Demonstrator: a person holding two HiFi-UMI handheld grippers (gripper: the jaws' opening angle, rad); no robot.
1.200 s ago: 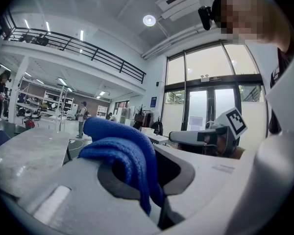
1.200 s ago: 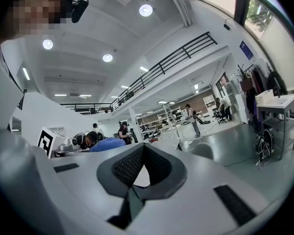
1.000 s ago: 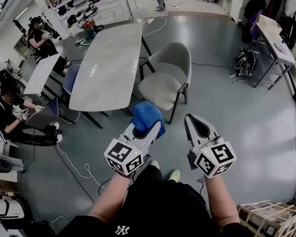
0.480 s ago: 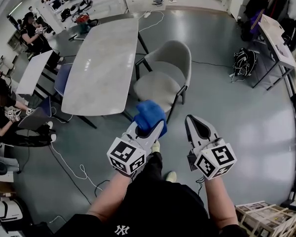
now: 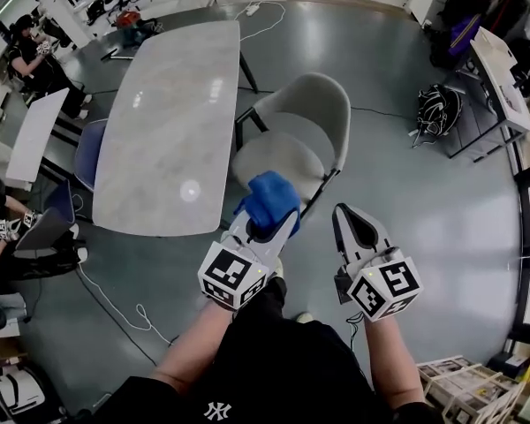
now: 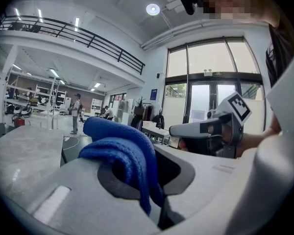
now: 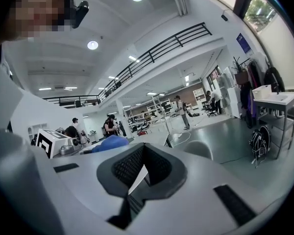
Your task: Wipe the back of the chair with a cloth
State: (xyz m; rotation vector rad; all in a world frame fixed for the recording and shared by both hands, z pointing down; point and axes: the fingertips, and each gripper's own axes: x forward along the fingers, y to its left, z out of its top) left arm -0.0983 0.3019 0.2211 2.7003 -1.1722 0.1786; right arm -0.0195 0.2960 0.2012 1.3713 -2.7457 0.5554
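So there's a long pale marble-top table (image 5: 159, 131) on the left, and just beside its right edge sits the grey padded chair with dark legs (image 5: 293, 140). Its curved back is on the far side and its seat faces the person holding the tools. The left gripper (image 5: 260, 230) points forward and a bit right, straight at that seat, jaws clamped on a bunched blue cloth (image 5: 269, 200). The cloth sticks out past the tips and, from the head view, overlaps the seat's front edge, well short of the backrest. To its right, the right gripper (image 5: 350, 223) points the same way, jaws closed on nothing. Both bare forearms reach forward, roughly parallel.
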